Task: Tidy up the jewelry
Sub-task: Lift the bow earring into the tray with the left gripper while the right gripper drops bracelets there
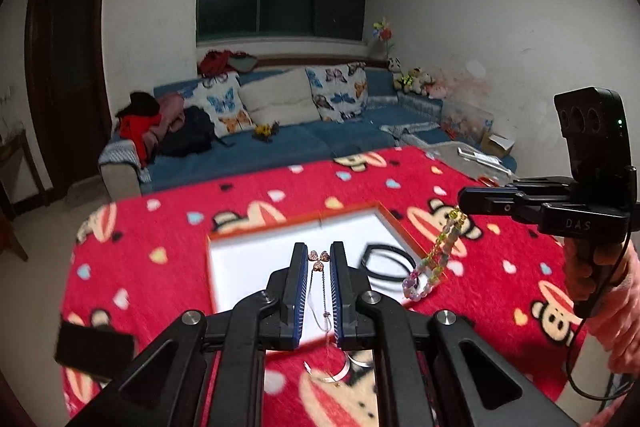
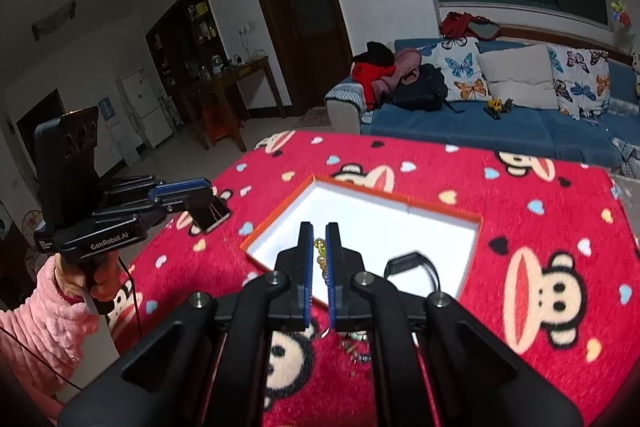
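Necklace (image 1: 319,261) pinched by its clover pendant in my closed left tongs (image 1: 319,255), bead bracelet (image 1: 434,259) dangling from my closed right tongs (image 2: 319,233), both raised over the white box (image 1: 256,259) ahead so chains hang untangled before lowering in.

Blue sofa (image 1: 312,143) under dark window (image 1: 280,1)

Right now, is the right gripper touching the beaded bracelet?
Touching. The left wrist view shows the right gripper shut on the top of the beaded bracelet, which hangs from its tips above the orange-edged box.
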